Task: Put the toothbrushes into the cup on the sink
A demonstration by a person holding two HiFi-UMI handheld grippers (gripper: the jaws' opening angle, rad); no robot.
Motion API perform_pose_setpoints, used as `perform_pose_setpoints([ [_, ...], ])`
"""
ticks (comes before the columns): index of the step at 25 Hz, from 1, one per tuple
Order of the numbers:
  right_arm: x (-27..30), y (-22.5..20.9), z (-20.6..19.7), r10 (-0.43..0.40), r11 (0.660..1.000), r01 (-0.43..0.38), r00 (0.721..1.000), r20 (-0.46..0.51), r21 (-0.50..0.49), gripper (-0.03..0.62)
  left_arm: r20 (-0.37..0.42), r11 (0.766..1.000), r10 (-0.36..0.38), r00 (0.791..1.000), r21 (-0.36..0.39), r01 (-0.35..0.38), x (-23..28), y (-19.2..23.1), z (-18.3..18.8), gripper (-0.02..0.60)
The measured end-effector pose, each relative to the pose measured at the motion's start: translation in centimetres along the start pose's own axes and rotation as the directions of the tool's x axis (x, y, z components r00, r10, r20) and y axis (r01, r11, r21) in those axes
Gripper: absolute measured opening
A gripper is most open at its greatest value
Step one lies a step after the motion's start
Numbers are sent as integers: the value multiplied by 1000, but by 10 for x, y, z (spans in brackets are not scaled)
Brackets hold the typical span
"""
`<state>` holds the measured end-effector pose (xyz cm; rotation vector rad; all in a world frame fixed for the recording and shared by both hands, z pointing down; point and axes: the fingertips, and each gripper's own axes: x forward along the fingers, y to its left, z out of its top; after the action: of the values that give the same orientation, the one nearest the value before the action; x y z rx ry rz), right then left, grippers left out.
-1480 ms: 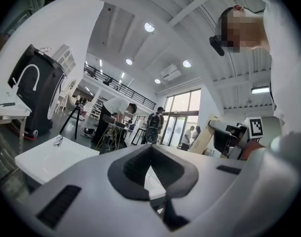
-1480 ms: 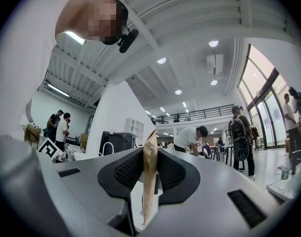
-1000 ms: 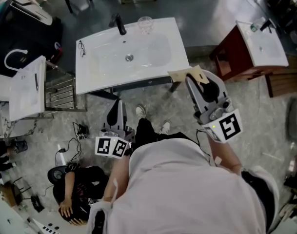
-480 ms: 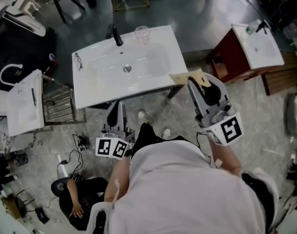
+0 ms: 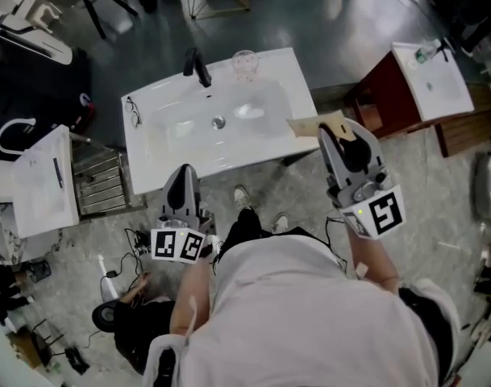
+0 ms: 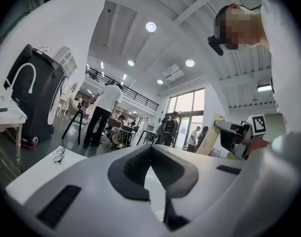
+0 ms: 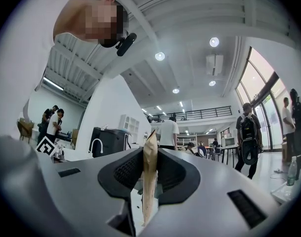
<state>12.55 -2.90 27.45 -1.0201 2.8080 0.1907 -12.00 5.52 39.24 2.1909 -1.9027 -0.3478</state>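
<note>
With the right gripper (image 5: pixel 326 130) clenched on a tan paper packet (image 5: pixel 305 125), probably toothbrushes, above the sink's (image 5: pixel 160 147) front right corner and the left gripper (image 5: pixel 183 172) closed on nothing off its front edge, could tip the clear cup (image 5: pixel 244 63) on the sink's back rim by entering askew.

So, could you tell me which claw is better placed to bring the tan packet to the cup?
Right. The right claw grips the tan packet by the near right corner of the sink, where the clear cup stands; the left claw holds nothing.
</note>
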Motion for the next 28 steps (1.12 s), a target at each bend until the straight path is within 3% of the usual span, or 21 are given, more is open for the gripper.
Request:
perform_pose_setpoints([
  [14, 67, -17, -14, -46, 998, 44, 998, -32, -38, 98, 5, 1000, -18, 1000, -15, 18, 58, 67, 15, 3],
  [28, 115, -23, -6, -134, 986, 127, 989, -56, -107, 98, -9, 990, -120, 993, -73, 119, 116, 106, 17, 3],
])
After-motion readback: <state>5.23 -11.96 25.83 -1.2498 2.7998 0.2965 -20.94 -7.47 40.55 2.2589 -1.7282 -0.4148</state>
